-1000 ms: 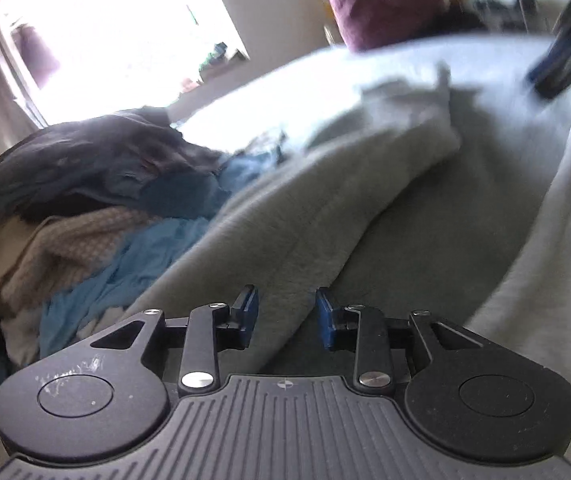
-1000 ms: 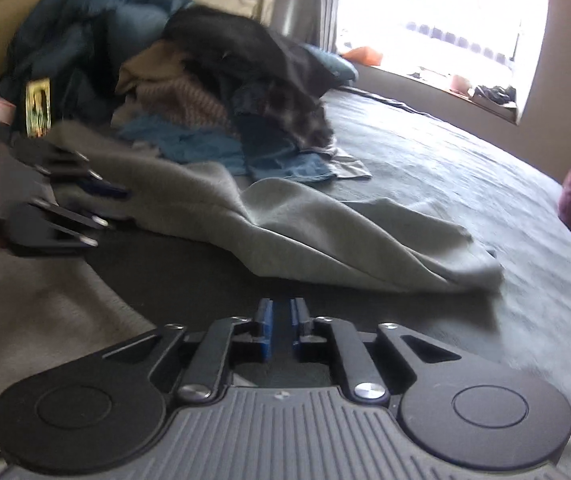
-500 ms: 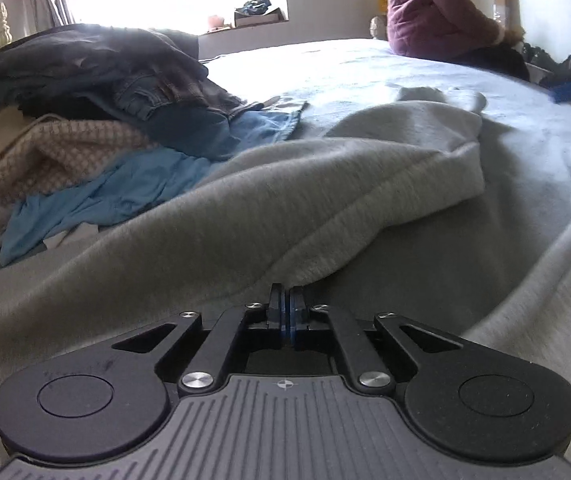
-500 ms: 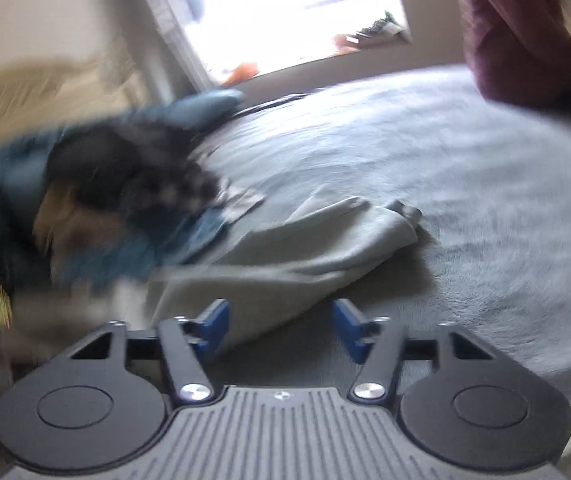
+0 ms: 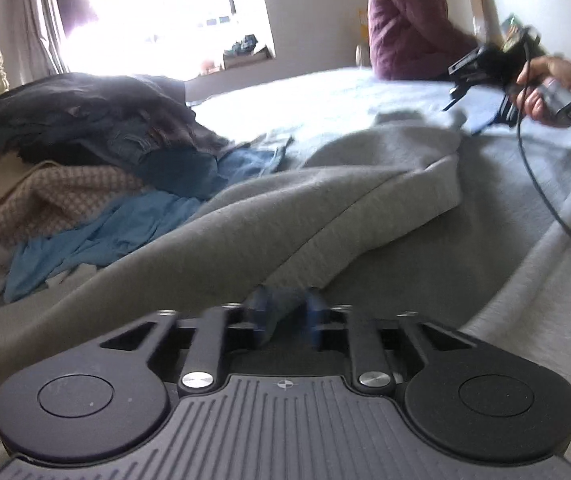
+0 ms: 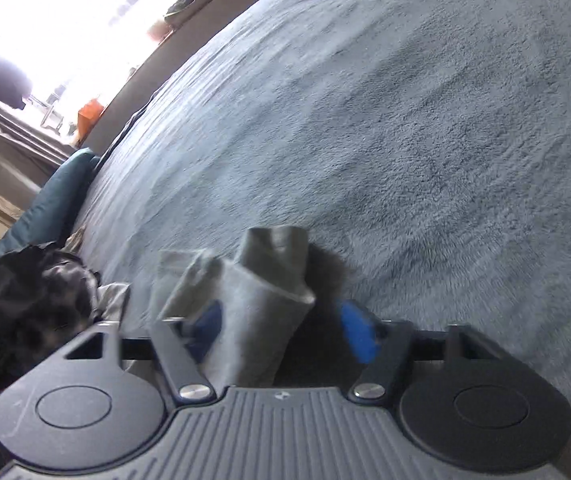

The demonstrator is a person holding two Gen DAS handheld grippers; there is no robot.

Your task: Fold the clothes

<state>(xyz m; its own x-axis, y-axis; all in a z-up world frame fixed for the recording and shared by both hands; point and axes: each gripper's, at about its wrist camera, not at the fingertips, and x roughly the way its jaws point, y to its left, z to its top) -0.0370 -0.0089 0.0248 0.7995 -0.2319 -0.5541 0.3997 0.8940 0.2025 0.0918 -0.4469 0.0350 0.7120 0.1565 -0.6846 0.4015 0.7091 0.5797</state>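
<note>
Fingers [image 5: 259,312] of left gripper [image 5: 285,314] just opening, grey cloth between, not squeezed. Right gripper [image 6: 285,328] closing around cuff of grey sweatshirt [image 5: 325,200], pads not yet pressing. Sweatshirt lies rumpled on bed [image 6: 405,120], beside clothes pile [image 5: 85,152]. Folding barely begun, pile untouched.

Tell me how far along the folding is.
Done: nothing looks folded yet. In hand: the grey garment lies rumpled on the bed; the right gripper, jaws closing, has its cuff between them, and the left gripper, jaws reopening, straddles a fold. Left: the pile of clothes.
</note>
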